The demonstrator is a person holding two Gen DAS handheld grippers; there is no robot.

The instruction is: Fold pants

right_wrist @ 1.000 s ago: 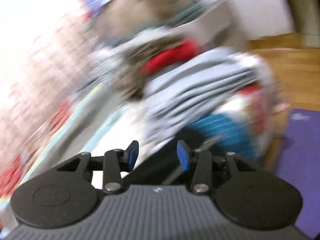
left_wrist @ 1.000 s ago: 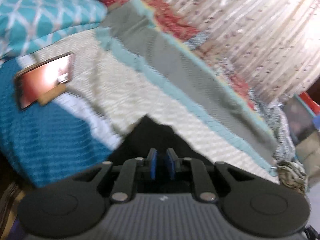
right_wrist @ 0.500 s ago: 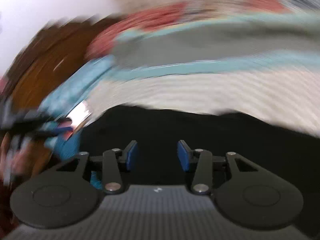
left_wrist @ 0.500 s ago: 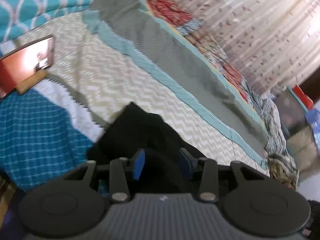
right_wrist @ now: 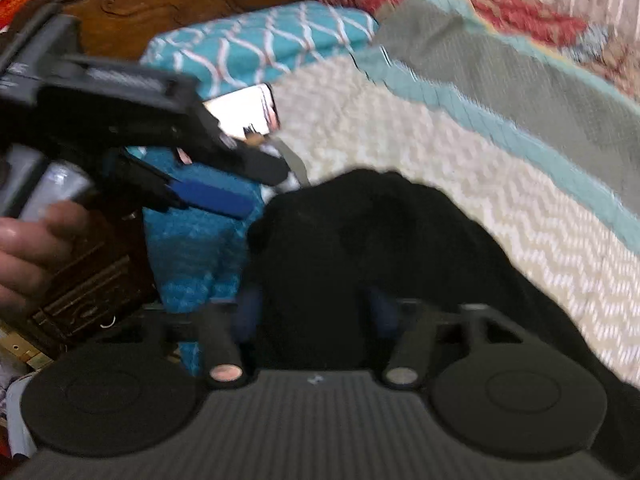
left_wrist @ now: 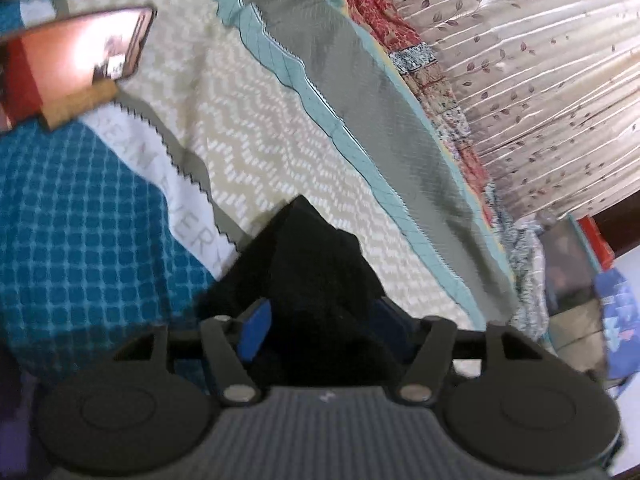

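The black pants (left_wrist: 312,264) lie bunched on the chevron bedspread (left_wrist: 248,120). My left gripper (left_wrist: 322,326) hangs low over one end of them. Its jaws are opening, blue pads apart, with black cloth between them and no pad pressing. In the right wrist view the pants (right_wrist: 360,232) fill the middle. My right gripper (right_wrist: 316,312) straddles a fold. Its jaws are closing, and the dark pads still stand apart with cloth between. The left gripper (right_wrist: 240,184) shows at upper left of that view, held by a hand (right_wrist: 24,248).
A lit phone (left_wrist: 76,64) leans on a cork block by the teal patterned pillow (right_wrist: 260,48) and wooden headboard (right_wrist: 160,0). A teal checked cloth (left_wrist: 72,232) covers the near side. A grey-and-teal blanket (left_wrist: 360,92), a curtain (left_wrist: 520,80) and clutter (left_wrist: 580,272) lie beyond.
The left gripper went from shut to open and sank toward the pants. The right view swung from the clothes pile at the bed's end across to the pants by the headboard.
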